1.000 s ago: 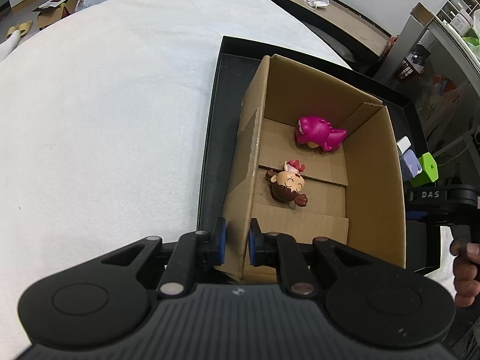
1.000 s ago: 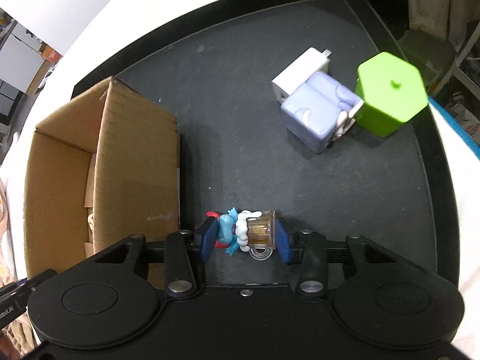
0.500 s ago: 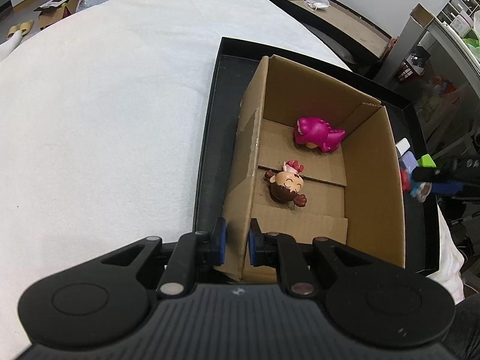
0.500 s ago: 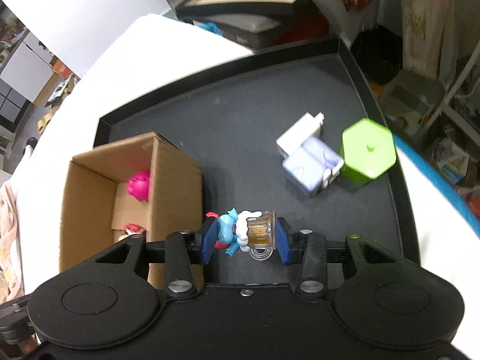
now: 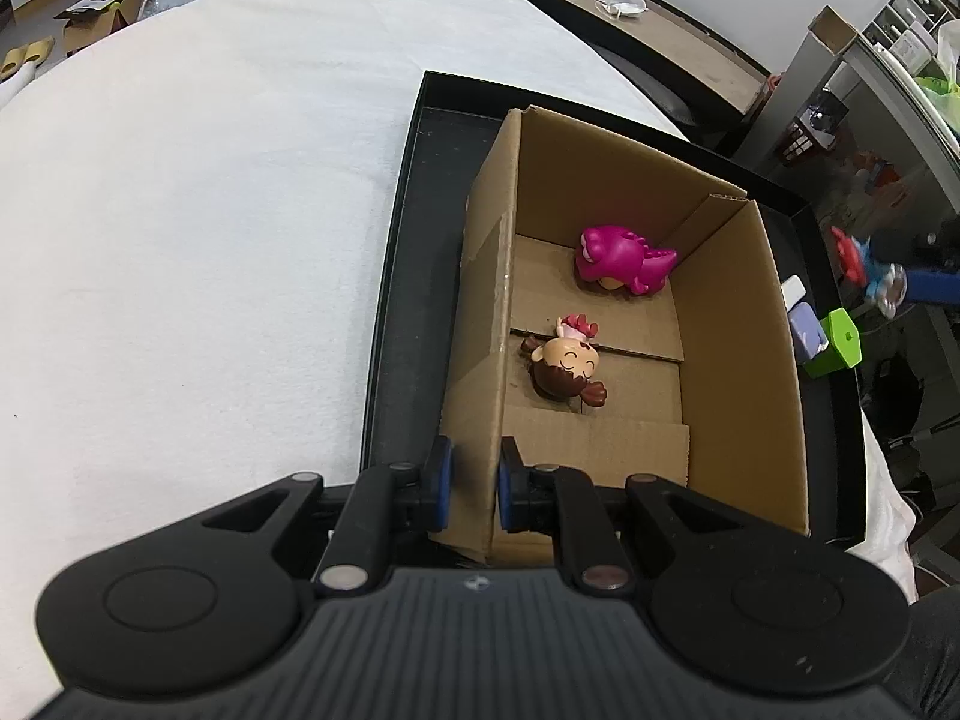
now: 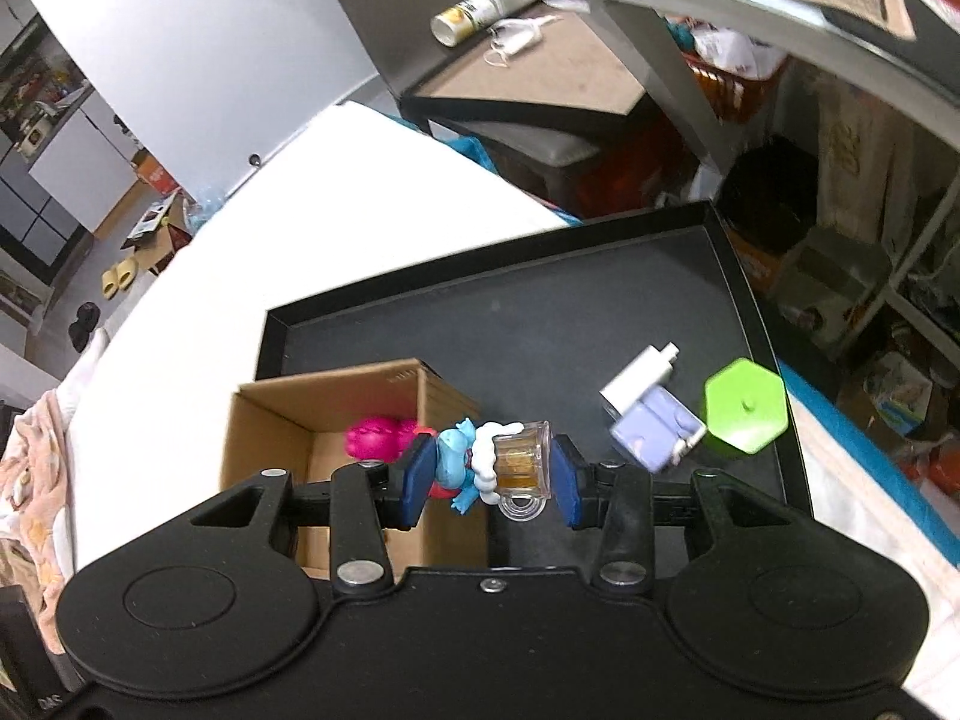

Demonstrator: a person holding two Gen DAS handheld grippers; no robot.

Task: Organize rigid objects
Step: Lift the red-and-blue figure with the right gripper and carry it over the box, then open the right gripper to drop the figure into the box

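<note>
On the black tray sits an open box — the left tool is clamped on the box's near-left wall, one pad outside, one inside. Inside the box lie a pink dinosaur and a brown-haired doll, apart from each other. The right tool grips a blue figure in the air above the box's right wall. On the tray's right side a white plug, a lilac block and a green hexagon sit close together.
</note>
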